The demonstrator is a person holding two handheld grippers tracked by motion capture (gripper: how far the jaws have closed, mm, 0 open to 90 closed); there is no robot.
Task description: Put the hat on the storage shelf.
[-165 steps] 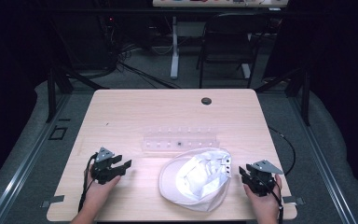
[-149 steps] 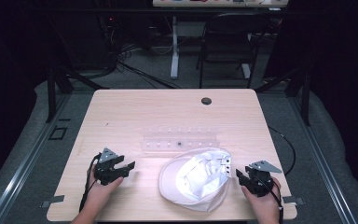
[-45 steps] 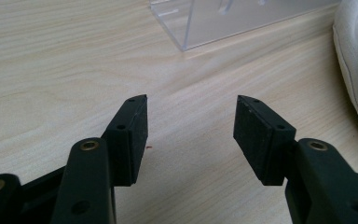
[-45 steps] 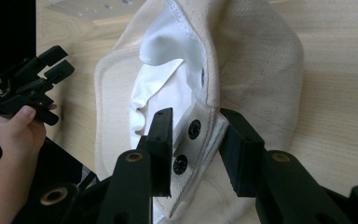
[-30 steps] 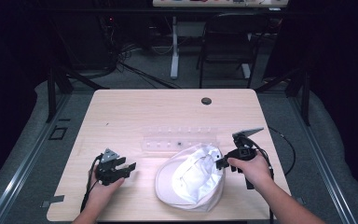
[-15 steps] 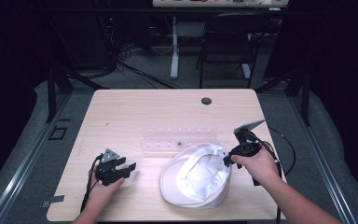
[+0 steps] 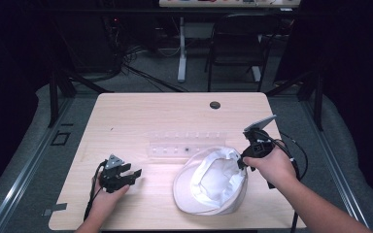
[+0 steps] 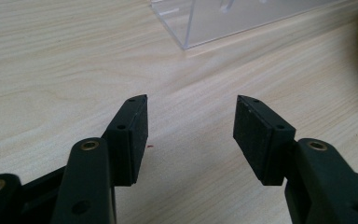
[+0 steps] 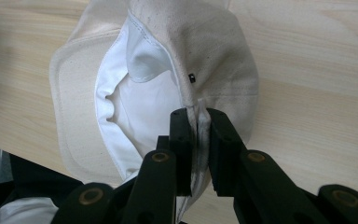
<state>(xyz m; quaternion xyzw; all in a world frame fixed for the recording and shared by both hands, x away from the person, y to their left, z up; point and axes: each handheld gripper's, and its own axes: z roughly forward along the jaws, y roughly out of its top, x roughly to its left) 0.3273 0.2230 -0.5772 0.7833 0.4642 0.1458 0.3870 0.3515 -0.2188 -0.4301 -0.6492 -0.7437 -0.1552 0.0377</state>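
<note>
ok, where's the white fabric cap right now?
High view: the white fabric cap lies front-right on the wooden table, before the clear plastic rack, its edge pinched by the right gripper.

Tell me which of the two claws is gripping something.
The right claw: its jaws are shut on the white hat's edge. The left claw is open over bare table.

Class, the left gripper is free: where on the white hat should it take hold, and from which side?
Probably the hat's near-left brim edge, approached from the left: the thin brim there suits the open left gripper, opposite the right gripper's pinch on the rim.
</note>
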